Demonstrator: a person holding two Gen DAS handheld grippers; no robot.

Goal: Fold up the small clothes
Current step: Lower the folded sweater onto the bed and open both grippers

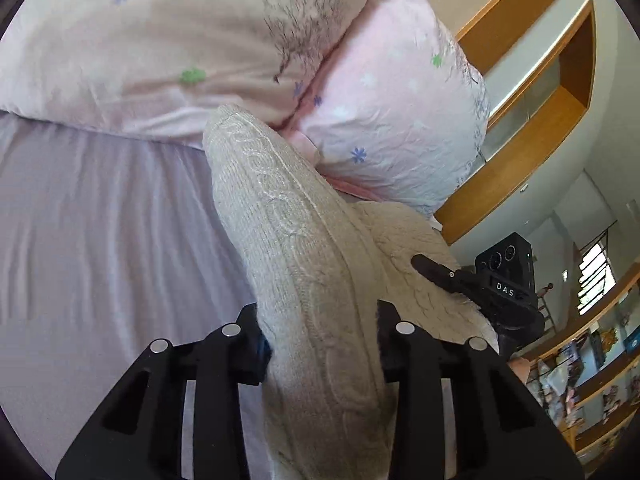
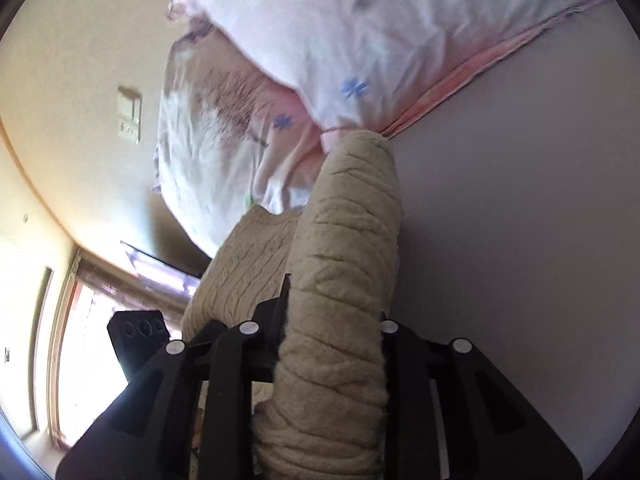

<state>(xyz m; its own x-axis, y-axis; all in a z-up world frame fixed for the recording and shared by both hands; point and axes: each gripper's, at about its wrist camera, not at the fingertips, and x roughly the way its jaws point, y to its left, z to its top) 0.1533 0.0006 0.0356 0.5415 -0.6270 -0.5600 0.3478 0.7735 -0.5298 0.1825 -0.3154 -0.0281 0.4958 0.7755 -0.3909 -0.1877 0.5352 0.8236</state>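
Note:
A cream cable-knit sweater (image 1: 288, 240) is held up over the lilac bed sheet (image 1: 100, 220). My left gripper (image 1: 320, 320) is shut on one bunched part of it, which runs forward between the fingers toward the pillows. My right gripper (image 2: 332, 316) is shut on another bunched part of the sweater (image 2: 348, 248), likely a sleeve. The rest of the knit hangs between the two grippers (image 2: 248, 264). The right gripper also shows in the left wrist view (image 1: 440, 274), at the sweater's far edge. The left gripper's body shows in the right wrist view (image 2: 136, 332).
Two pink floral pillows (image 1: 180, 40) (image 1: 400, 120) lie at the head of the bed, just beyond the sweater. A wooden headboard and shelves (image 1: 540, 120) stand to the right. A wall switch (image 2: 130, 114) and a bright window (image 2: 80, 340) show in the right wrist view.

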